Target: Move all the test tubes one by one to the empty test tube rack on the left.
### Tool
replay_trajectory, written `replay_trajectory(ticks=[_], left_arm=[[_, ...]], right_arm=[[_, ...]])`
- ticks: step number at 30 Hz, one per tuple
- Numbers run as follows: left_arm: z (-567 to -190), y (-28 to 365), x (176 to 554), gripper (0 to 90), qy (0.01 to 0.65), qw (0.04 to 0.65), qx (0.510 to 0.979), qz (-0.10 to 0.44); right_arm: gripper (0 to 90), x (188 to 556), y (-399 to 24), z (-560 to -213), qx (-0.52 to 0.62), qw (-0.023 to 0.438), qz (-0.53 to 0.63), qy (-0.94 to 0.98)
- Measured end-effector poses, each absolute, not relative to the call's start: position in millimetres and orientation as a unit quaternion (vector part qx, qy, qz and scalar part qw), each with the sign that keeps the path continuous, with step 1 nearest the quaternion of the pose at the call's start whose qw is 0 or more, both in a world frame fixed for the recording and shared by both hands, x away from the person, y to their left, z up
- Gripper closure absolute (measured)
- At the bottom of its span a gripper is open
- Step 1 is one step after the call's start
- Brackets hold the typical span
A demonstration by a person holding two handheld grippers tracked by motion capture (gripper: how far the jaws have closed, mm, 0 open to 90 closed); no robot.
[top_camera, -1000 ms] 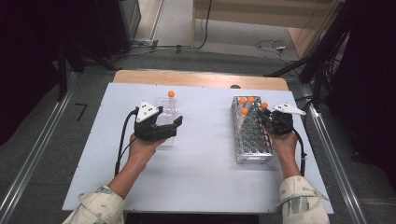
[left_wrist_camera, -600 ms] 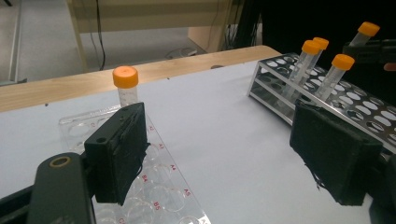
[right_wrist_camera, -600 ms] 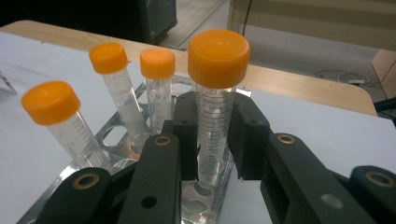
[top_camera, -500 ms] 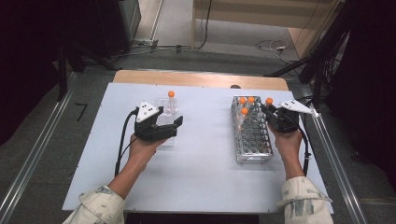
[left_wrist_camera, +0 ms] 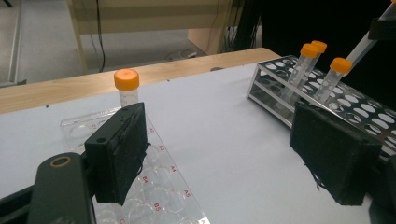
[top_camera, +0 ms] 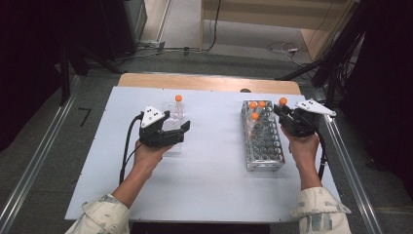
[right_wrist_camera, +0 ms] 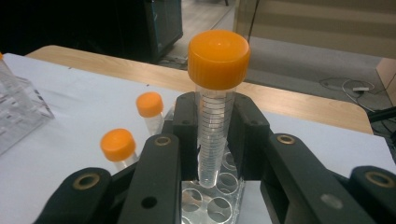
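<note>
- The white table (top_camera: 209,185) takes up the middle of the high view, with a person's forearms coming in from the bottom edge.
- Metal tube rack (top_camera: 262,139) sits right of centre, long axis running from the bottom toward the top of the frame. Three orange-capped tubes (top_camera: 254,116) stand in its top end.
- Clear plastic rack (top_camera: 171,127) is left of centre, well apart from the metal one, with one lone capped tube (top_camera: 178,99) standing at its top end.
- Right gripper (top_camera: 288,113) is at the metal rack's top right corner, pinching a clear orange-capped tube (right_wrist_camera: 215,116) between its jaws. In the right gripper view the tube stands nearly upright, cap up, tip hanging just over the open holes of the metal rack — so the key relation is straight down, tube axis in line with the hole axis. My guess is it's either going into a hole or has just come out, can't say which.
- Left gripper (top_camera: 178,132) hovers over the clear rack with jaws spread wide and nothing between them; in the left gripper view the lone tube stands just beyond the left jaw, upright. That hand's clearly the nearer one to it.
</note>
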State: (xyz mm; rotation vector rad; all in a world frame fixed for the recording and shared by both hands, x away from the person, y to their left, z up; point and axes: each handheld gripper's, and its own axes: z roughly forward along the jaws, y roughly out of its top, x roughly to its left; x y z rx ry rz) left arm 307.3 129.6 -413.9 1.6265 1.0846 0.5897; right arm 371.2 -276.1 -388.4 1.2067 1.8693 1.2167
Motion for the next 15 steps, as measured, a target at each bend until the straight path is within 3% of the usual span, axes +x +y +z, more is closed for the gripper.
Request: replay_trajectory(ticks=[15], left_arm=[[-411, 131, 304, 19.3, 0.452, 0.528, 0.676, 0.247]], right_arm=[[71.9, 350, -271, -377, 0.445, 0.288, 0.459, 0.713]])
